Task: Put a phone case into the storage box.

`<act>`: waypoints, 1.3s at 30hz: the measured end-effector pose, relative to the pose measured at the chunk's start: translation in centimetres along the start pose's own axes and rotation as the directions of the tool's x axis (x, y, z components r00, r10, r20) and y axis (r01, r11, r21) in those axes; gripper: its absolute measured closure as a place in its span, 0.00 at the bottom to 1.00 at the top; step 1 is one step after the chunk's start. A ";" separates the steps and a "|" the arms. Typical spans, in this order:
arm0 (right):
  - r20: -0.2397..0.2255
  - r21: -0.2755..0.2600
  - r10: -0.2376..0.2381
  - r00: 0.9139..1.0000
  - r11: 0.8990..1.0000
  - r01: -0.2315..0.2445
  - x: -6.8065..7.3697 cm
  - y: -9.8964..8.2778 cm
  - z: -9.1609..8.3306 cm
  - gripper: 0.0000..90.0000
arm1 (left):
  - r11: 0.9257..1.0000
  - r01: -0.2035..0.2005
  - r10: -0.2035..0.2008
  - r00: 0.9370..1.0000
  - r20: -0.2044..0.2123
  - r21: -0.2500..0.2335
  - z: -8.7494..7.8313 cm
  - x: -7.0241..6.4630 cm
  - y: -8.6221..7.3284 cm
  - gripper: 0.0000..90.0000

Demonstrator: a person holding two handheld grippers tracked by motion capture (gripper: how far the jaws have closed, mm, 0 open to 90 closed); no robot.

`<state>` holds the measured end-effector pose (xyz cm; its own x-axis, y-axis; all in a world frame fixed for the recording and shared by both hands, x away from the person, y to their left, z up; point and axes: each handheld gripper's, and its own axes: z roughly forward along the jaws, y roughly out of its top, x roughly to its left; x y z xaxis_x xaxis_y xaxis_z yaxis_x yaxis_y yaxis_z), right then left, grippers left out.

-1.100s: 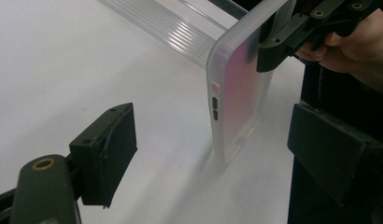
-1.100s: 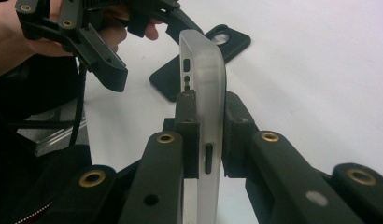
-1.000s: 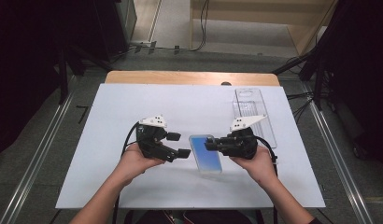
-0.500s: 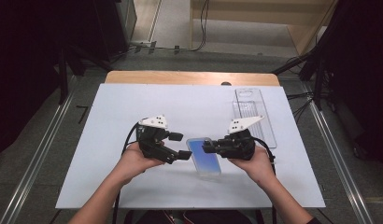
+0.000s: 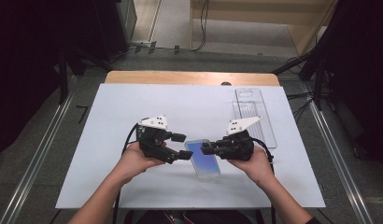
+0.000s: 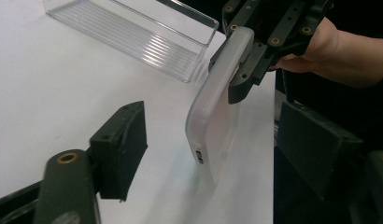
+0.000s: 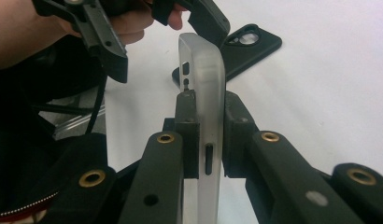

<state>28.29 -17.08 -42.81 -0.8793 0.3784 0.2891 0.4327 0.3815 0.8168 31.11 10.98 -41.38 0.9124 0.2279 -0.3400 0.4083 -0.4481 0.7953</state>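
Above a white table (image 5: 110,140), the right gripper (image 5: 206,149) pinches one edge of a phone in a clear case (image 5: 204,158), holding it on edge just off the surface. The left gripper (image 5: 182,145) faces it with jaws spread on either side of the phone's free end, untouching, having just been closing. A clear plastic tray (image 5: 255,114) lies at the table's far right.

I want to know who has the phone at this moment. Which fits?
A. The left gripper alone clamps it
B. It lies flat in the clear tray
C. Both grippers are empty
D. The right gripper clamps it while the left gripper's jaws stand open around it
D: the right gripper has both pads pressed on the phone, and the left gripper shows gaps between its pads and the phone's faces.
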 end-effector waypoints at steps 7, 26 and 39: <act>-0.027 -0.013 -0.013 1.000 1.000 0.013 0.1 0.0 -0.1 0.86 | 1.000 0.010 -0.011 1.000 0.017 0.004 0.0 0.3 -0.1 0.51; -0.094 -0.019 0.003 0.996 1.000 -0.005 0.1 0.1 0.0 0.86 | 1.000 -0.002 0.000 0.995 0.100 0.013 0.0 0.2 0.0 0.89; -0.108 -0.001 0.017 0.994 1.000 -0.017 0.4 0.3 0.2 0.76 | 0.998 0.043 -0.047 0.992 0.117 0.038 -0.5 0.2 0.4 0.90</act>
<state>28.10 -16.71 -42.57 -0.8882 0.2919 0.3548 0.4475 0.3745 0.8121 31.43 11.26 -40.91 0.8894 0.1463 -0.4331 0.4476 -0.4707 0.7603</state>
